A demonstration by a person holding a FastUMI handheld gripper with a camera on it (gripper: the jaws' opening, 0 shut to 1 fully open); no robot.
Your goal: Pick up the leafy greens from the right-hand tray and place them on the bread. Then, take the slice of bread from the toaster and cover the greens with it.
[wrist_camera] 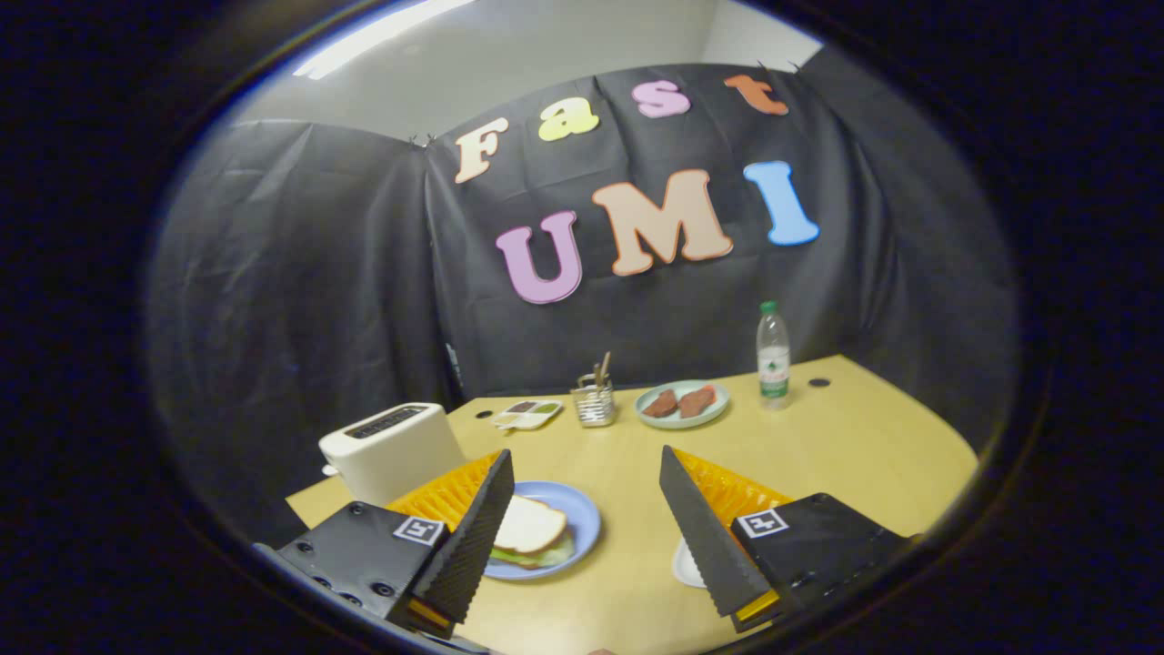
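The gripper [587, 509] hangs above the table with its fingers spread wide and nothing between them. The sandwich [532, 532] (top slice of bread over leafy greens) sits on a blue plate [582, 518] just beside the left finger, below the jaws. The white toaster [391, 450] stands close behind on the yellow-wood table [846, 437]; the job looks nearly finished.

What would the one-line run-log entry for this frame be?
gripper: open, empty | top bread slice: over greens on blue plate | toaster: no slice showing | stage: sandwich assembled
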